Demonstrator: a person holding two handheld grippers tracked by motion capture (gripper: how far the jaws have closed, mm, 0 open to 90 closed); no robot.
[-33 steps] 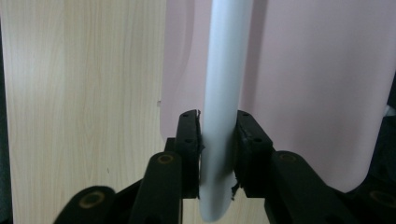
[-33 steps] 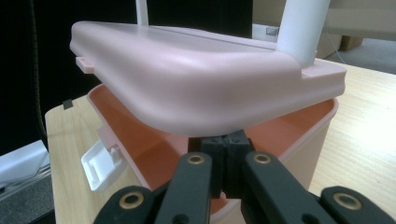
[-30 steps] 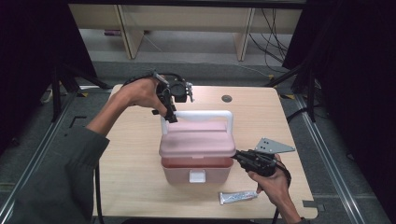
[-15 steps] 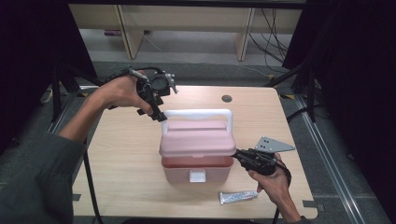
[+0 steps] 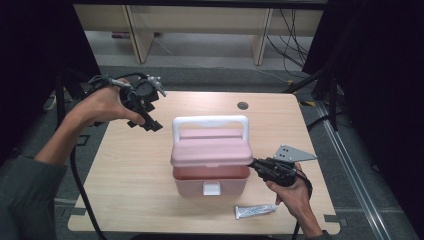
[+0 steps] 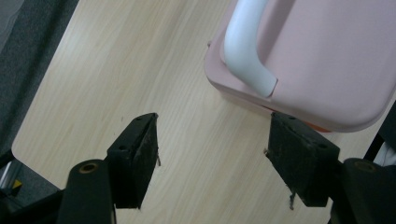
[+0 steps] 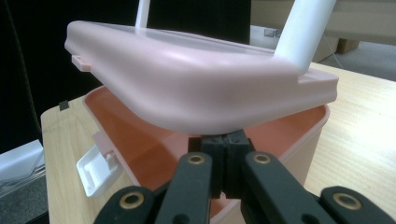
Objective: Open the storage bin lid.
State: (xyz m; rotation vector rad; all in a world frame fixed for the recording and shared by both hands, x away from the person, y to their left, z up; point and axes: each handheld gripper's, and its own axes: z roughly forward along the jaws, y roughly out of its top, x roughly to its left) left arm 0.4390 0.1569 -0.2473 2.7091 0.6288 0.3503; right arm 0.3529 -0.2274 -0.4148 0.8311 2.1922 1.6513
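Pink box [image 5: 210, 165] mid-desk [image 5: 130, 170], lid [image 5: 212, 150] propped ajar.
Long axis runs left-right; latch [image 5: 211, 188] faces the person, white handle [image 5: 210, 122] upright. Left gripper [image 5: 145, 107] hovers off its back-left corner, fingers [image 6: 135, 161] wide, empty. Right gripper [image 5: 257, 165], fingers pressed together, sits under the lid's right edge. Tube [image 5: 255, 211] lies front-right.

A wooden table [image 5: 130, 170] with rounded corners carries a small silvery tube [image 5: 255, 211] lying flat near its front edge — just ahead of the front right corner of the pink box. A round dark grommet hole [image 5: 243, 105] sits near the far edge. Beyond the table — pale shelving [image 5: 200, 20] and loose cables [image 5: 295, 45] on the floor.
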